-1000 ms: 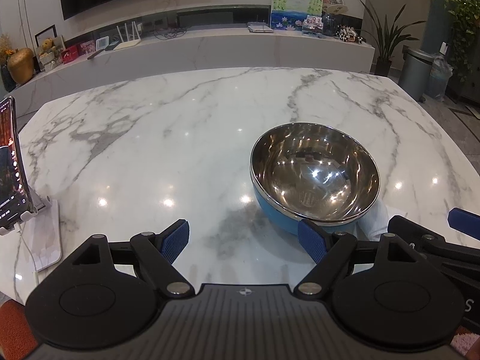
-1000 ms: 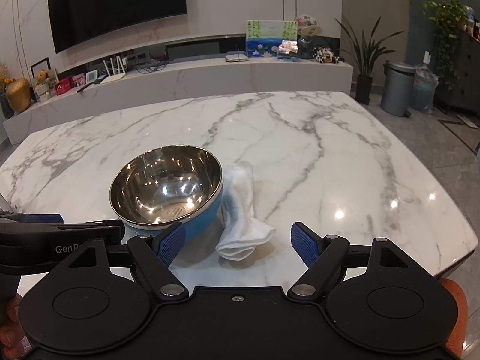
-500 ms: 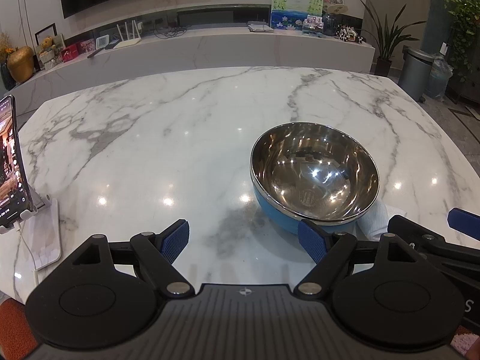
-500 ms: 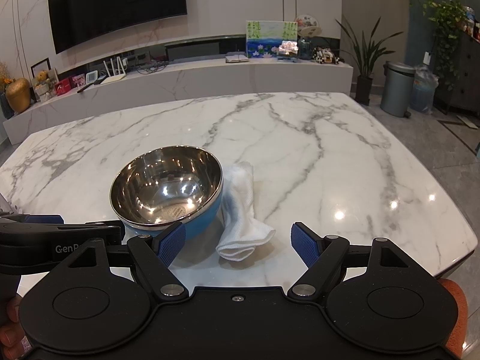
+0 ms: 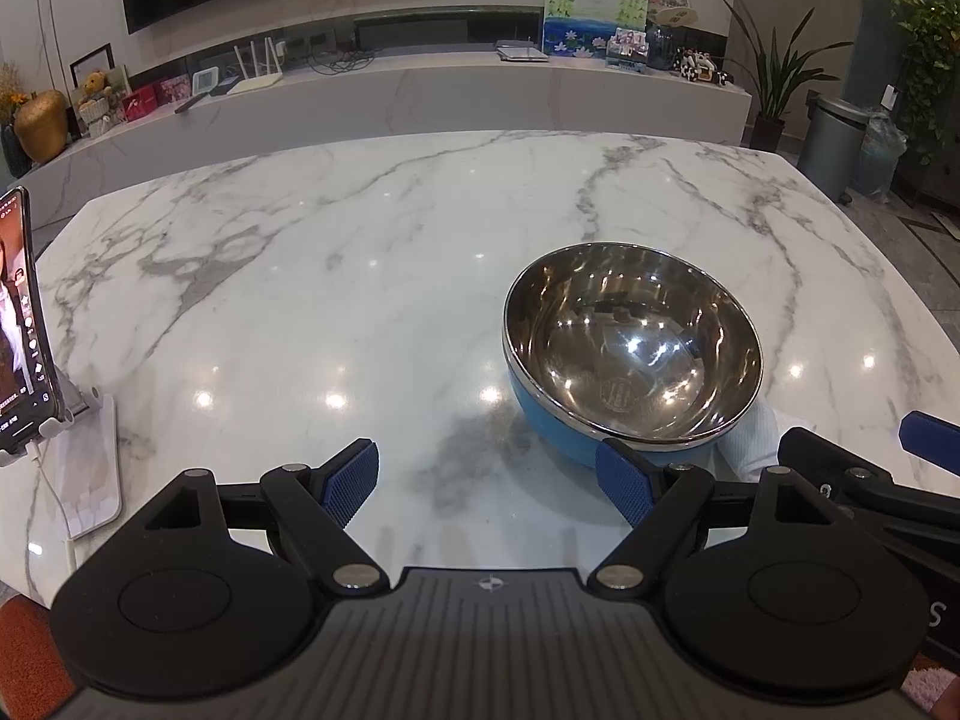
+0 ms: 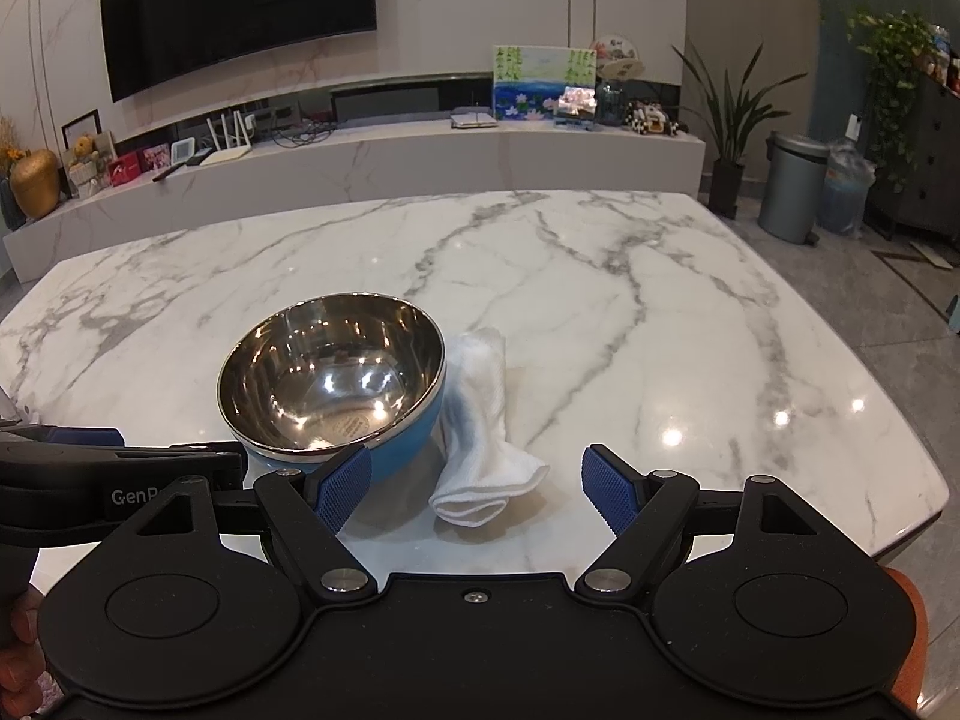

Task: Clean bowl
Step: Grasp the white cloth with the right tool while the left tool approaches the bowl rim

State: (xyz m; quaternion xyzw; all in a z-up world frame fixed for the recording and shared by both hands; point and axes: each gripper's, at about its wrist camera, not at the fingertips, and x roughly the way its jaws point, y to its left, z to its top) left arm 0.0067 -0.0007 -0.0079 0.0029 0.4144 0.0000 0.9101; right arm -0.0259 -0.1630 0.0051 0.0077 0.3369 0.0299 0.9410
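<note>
A steel bowl (image 5: 633, 354) with a blue outside stands upright and empty on the marble table (image 5: 336, 276); it also shows in the right wrist view (image 6: 333, 375). A rolled white cloth (image 6: 486, 426) lies on the table against the bowl's right side; only a corner of the cloth (image 5: 756, 438) shows in the left wrist view. My left gripper (image 5: 489, 483) is open and empty, near the front edge, left of the bowl. My right gripper (image 6: 477, 489) is open and empty, just in front of the cloth.
A phone on a white stand (image 5: 24, 336) stands at the table's left edge, with a cable. The table's right edge (image 6: 918, 450) drops to the floor. A low marble console (image 6: 360, 162) with a TV above lies beyond the table.
</note>
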